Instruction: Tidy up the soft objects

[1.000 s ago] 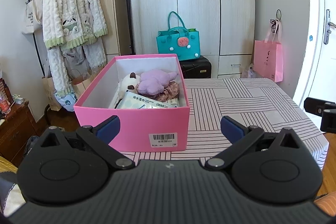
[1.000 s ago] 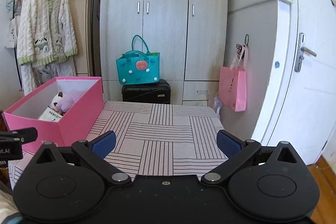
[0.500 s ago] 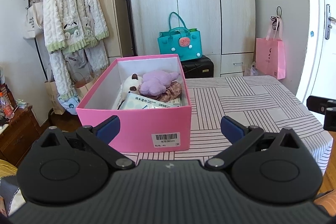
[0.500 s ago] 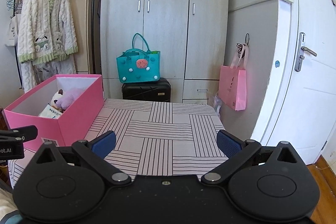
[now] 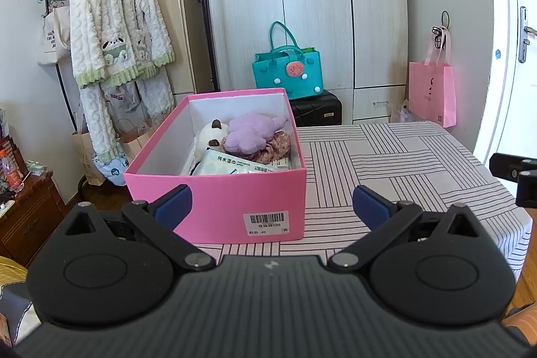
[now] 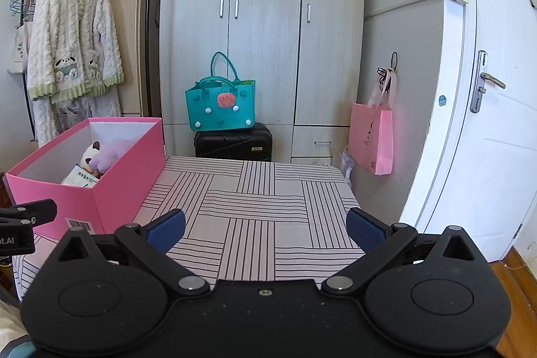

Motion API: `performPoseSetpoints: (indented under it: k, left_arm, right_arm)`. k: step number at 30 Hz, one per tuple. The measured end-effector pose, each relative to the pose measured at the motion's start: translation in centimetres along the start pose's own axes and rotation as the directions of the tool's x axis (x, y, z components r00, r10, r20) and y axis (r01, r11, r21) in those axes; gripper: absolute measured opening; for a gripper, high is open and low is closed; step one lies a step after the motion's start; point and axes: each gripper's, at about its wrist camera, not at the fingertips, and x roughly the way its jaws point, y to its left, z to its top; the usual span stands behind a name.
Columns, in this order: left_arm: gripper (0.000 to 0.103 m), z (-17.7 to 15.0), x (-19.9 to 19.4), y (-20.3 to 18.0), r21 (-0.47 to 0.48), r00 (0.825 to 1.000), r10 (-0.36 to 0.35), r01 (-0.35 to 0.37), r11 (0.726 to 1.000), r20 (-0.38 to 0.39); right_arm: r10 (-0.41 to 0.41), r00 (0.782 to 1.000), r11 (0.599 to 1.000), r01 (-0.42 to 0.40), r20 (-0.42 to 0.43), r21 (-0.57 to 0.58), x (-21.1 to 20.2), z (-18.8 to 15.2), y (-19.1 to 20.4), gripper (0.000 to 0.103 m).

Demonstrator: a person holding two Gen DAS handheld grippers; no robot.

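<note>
ahead of the left gripper [image 5: 272, 203], just beyond its spread jaws: pink box [image 5: 214, 207], open-topped, barcode label on the near wall, standing on the striped table [image 5: 386, 163].
- box contents, all soft goods: cream plush [image 5: 209, 136] with dark ears at the far left; purple plush [image 5: 250, 135] beside and partly over it; floral fabric piece [image 5: 278, 148] under the purple one; wet-wipes pack [image 5: 231, 165] lying flat nearest the jaws.
- left gripper: jaws wide apart, nothing between the blue pads; left pad overlaps the box's near wall in view, whether touching cannot be told.
- right gripper [image 6: 265, 228]: jaws wide apart, nothing held; bare tablecloth between and ahead of the pads — the box sits off to the left of its left jaw.
- each gripper shows as a black edge in the other's view.

beyond the table, past both jaws: grey wardrobe [image 6: 261, 22]; teal bag [image 6: 220, 109] on a black suitcase [image 6: 233, 143]; pink paper bag [image 6: 371, 136] hung at right; white door [image 6: 486, 123] further right; fleece robe [image 5: 117, 32] on a rack at left.
</note>
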Motion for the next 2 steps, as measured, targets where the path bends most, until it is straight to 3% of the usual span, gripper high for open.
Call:
performPoseSetpoints:
  k: [2]
  left_arm:
    - [0.103,0.0,-0.01,-0.05,0.0,1.0,0.002,-0.002,1.0,0.0]
  right_arm:
    - [0.0,1.0,1.0,0.0,-0.003,0.001,0.03,-0.11,-0.01,0.103]
